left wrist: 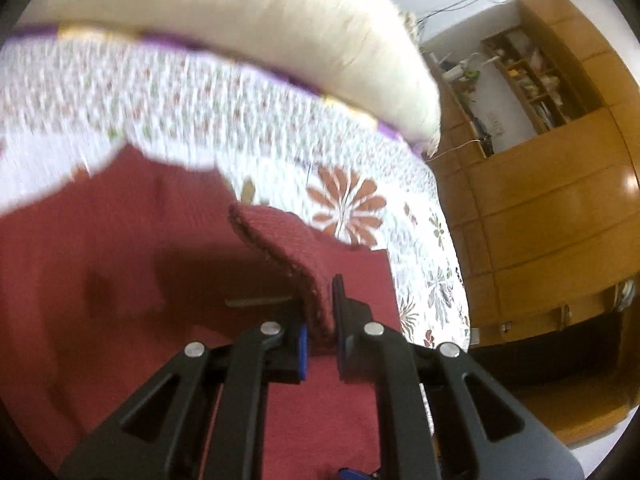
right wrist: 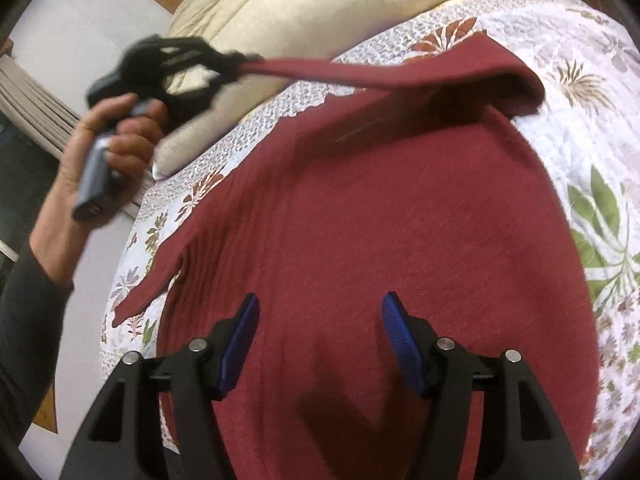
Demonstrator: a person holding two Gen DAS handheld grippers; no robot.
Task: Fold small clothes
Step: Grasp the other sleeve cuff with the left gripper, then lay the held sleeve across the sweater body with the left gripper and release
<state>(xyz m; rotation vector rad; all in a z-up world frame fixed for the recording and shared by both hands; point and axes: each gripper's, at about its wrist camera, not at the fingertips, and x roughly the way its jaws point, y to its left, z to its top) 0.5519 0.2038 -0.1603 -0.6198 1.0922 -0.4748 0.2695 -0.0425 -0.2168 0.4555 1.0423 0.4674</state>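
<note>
One garment in play: a maroon sweater [right wrist: 380, 240] is lying flat on the flowered bedspread [right wrist: 592, 128], body spread wide under the right gripper [right wrist: 320, 344]. Left gripper [left wrist: 320, 320] is clenching a sleeve cuff [left wrist: 304, 272], ribbed edge pinched between the blue pads [left wrist: 303, 354]; in the right wrist view the same gripper [right wrist: 234, 62] is holding that sleeve [right wrist: 380, 74] lifted and stretched taut, with the person's hand [right wrist: 108, 148] gripping the handle off the left side of the bed. Key relation: the sleeve's long axis is running from the shoulder at the far right of the sweater across its upper part to the cuff at far left, hanging above the body rather than lying on it, so the left gripper is the one near the working end. Right gripper is hovering over the lower middle of the body with jaws spread, grasping nothing; can't tell whether the pads are touching cloth. The other sleeve [right wrist: 152, 280] is lying flat, angled off the near left edge onto the bedspread. My read: the next move is lowering the cuff onto the chest to finish the sleeve fold, with the right gripper free to pin the body. Risk: a taut pull dragging the shoulder off line. Cream pillow [right wrist: 304, 4] is sitting beyond the sweater at the head of the bed. No containers are showing on the bed.
</note>
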